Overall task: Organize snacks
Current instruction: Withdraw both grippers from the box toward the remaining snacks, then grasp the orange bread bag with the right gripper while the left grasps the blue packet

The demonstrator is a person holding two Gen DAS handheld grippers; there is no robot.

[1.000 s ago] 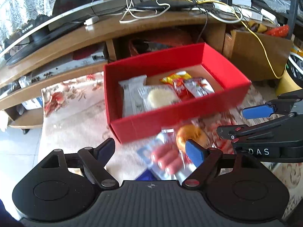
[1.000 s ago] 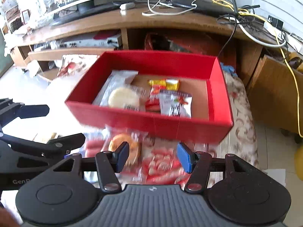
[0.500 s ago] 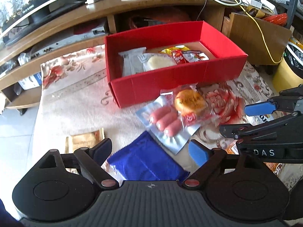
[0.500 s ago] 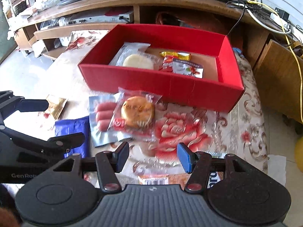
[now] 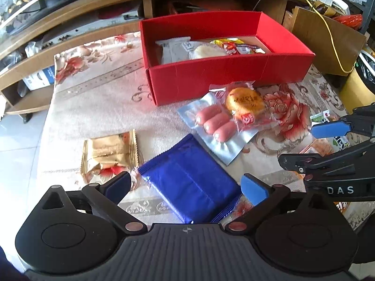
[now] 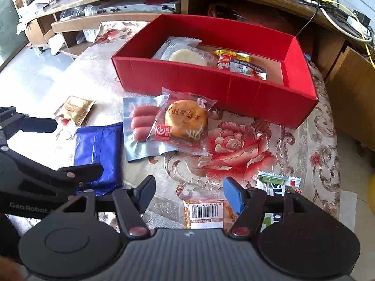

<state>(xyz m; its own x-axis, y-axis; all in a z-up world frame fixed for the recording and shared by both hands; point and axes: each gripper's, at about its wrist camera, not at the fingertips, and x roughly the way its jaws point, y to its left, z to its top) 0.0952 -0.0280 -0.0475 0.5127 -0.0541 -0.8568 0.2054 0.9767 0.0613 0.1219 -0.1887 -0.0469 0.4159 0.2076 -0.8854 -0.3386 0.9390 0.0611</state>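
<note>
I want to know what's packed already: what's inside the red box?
In the red box: a white round cake pack lying over another pale wrapper, and small red and yellow packets. The near wall hides the floor below them.

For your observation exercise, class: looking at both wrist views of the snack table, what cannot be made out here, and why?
- Orange packet, right wrist view: front hidden by the right gripper, jaws opening, nothing between them.
- Blue packet, left wrist view: near end cut off by the left gripper, jaws opening.
- Red box, left wrist view: near wall hides the snacks' lower parts.
- Green-and-white packet: lettering covered.
</note>
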